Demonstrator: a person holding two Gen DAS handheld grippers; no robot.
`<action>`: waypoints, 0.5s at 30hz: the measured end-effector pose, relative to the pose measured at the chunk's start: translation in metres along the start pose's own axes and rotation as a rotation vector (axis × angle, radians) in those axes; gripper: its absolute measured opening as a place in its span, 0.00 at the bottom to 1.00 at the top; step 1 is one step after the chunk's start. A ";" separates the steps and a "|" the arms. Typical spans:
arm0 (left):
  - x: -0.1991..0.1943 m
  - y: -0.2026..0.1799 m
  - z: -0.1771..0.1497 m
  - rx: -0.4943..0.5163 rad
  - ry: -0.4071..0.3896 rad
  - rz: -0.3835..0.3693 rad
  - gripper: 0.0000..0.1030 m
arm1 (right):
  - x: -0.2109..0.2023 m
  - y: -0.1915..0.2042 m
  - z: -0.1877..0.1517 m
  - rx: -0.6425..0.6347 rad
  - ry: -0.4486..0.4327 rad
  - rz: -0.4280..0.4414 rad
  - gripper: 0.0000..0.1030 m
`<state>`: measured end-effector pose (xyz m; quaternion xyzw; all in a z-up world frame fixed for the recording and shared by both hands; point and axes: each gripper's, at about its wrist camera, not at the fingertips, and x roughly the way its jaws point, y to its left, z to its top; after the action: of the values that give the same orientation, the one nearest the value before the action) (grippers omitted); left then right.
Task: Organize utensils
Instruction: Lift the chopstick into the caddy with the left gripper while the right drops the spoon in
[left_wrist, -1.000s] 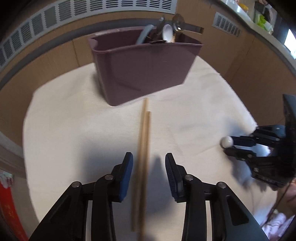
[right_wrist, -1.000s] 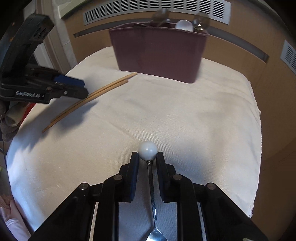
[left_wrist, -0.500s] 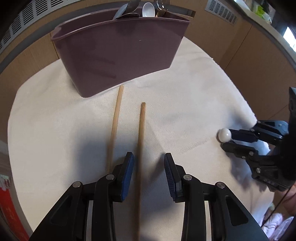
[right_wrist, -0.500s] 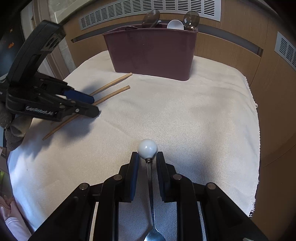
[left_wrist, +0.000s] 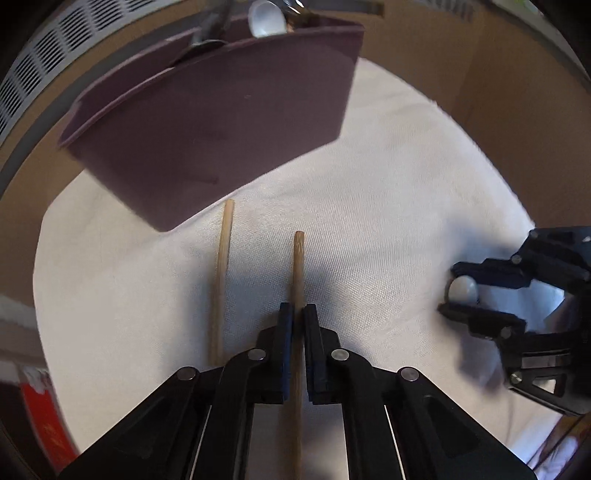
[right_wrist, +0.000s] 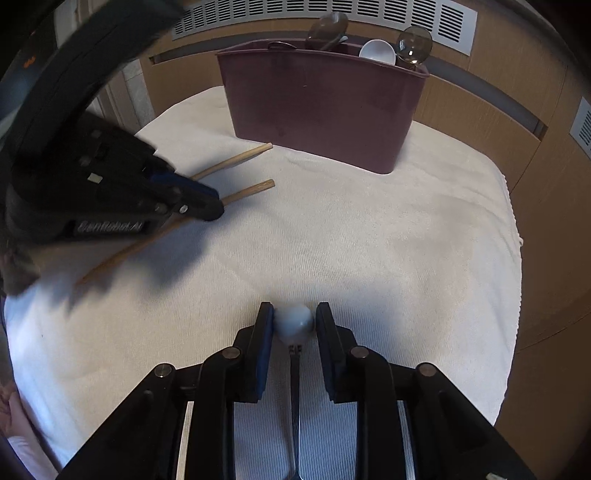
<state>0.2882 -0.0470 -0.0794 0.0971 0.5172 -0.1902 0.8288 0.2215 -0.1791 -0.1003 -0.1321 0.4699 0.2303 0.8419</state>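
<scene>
Chopstick (left_wrist: 298, 280), slim pale wood, blunt-ended

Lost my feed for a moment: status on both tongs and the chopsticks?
Left tongs shut on one chopstick. Other chopstick loose on cloth. Right tongs gripping spoon's white knob. Path to bin clear.
</scene>
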 end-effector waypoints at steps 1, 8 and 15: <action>-0.004 0.003 -0.005 -0.043 -0.026 -0.034 0.05 | -0.002 0.002 0.000 -0.002 0.000 -0.027 0.20; -0.082 0.012 -0.048 -0.235 -0.359 -0.047 0.05 | -0.061 0.004 -0.005 0.083 -0.140 -0.056 0.20; -0.193 0.004 -0.057 -0.231 -0.682 -0.012 0.06 | -0.141 0.000 0.009 0.203 -0.367 -0.028 0.19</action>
<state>0.1680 0.0187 0.0676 -0.0691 0.2295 -0.1570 0.9581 0.1646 -0.2127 0.0247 -0.0091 0.3276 0.1901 0.9254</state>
